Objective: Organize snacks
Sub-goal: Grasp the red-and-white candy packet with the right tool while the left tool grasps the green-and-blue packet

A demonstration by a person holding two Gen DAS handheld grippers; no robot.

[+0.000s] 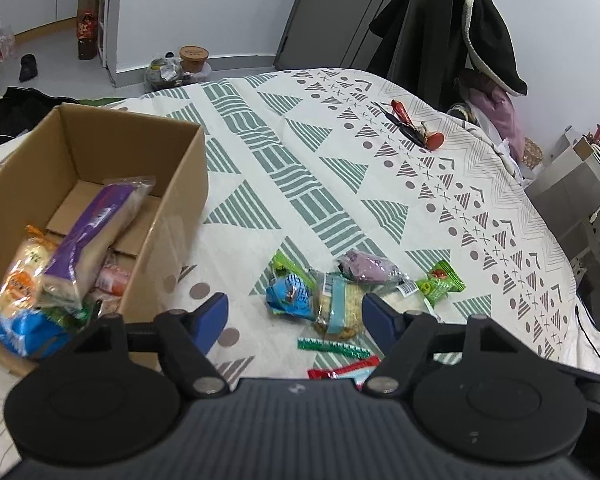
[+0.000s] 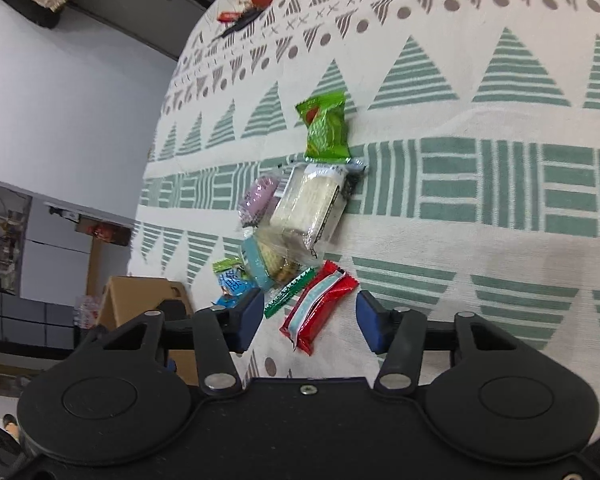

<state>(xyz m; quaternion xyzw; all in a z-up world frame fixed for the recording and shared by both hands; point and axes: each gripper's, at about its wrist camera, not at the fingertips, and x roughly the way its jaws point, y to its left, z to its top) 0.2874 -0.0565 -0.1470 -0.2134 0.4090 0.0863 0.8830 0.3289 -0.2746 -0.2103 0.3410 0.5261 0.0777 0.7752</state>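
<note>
Two grippers I hold open, empty: left (image 1: 294, 314) over cracker pack (image 1: 336, 312), right (image 2: 308, 316) straddling red bar (image 2: 318, 306); next close, carry to box (image 1: 172, 216)

Snacks (image 1: 332, 304) lie clustered on the tablecloth (image 1: 340, 184), right of the box (image 1: 172, 216).

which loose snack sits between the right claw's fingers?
The red packet with the pale blue stripe; it alone lies between the right claw fingers, untouched. The others lie farther out.
</note>
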